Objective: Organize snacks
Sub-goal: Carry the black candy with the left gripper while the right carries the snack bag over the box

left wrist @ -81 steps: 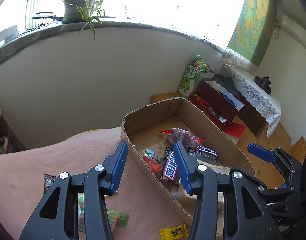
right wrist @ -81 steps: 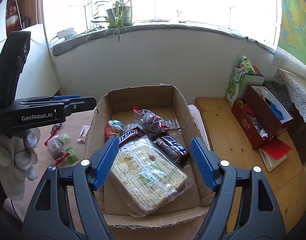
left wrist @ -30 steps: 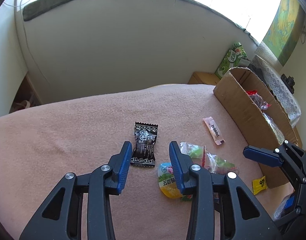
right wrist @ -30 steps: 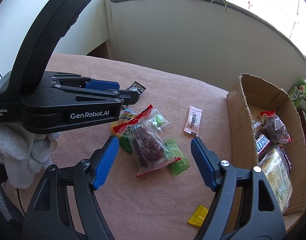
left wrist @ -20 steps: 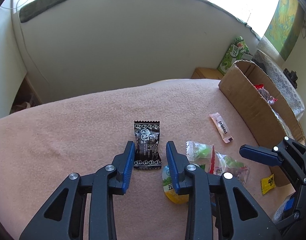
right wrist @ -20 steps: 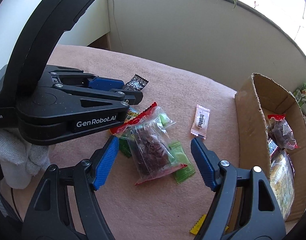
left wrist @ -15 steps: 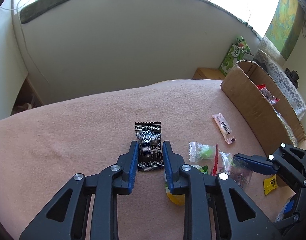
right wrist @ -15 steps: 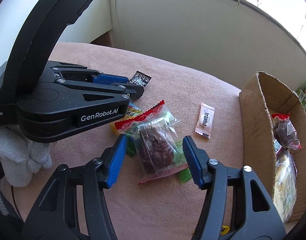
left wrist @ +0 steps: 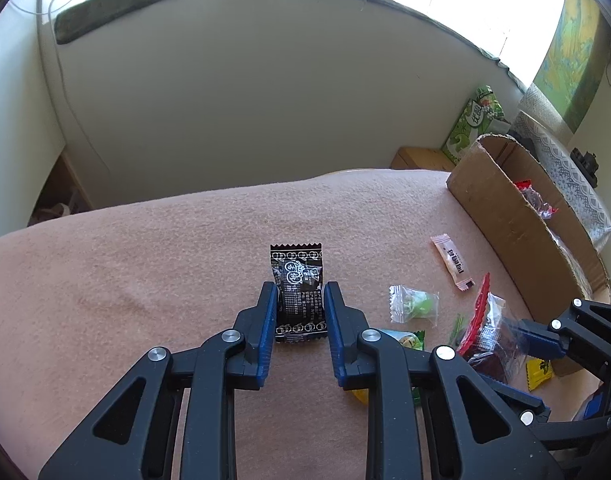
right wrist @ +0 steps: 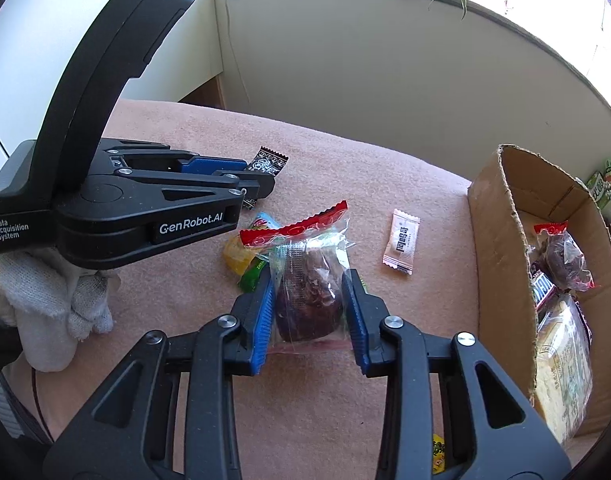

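My left gripper (left wrist: 300, 294) has its blue pads against both sides of a black snack packet (left wrist: 300, 290) lying on the pink blanket (left wrist: 145, 272). My right gripper (right wrist: 310, 280) is shut on a clear bag of dark dried fruit with a red top (right wrist: 309, 280), seen also in the left wrist view (left wrist: 487, 334). The cardboard box (right wrist: 501, 264) stands to the right and holds several snacks. The left gripper also shows in the right wrist view (right wrist: 253, 186).
Loose on the blanket: a pale pink sachet (right wrist: 401, 242), a clear pack with a green sweet (left wrist: 413, 304), a yellow-green packet (right wrist: 241, 258), a small yellow sweet (left wrist: 539, 372). A wall rises behind the blanket; a green carton (left wrist: 473, 124) stands beyond the box.
Both grippers moved from over the box to the blanket. The left jaws narrowed onto the black packet. The right jaws closed on the dried fruit bag.
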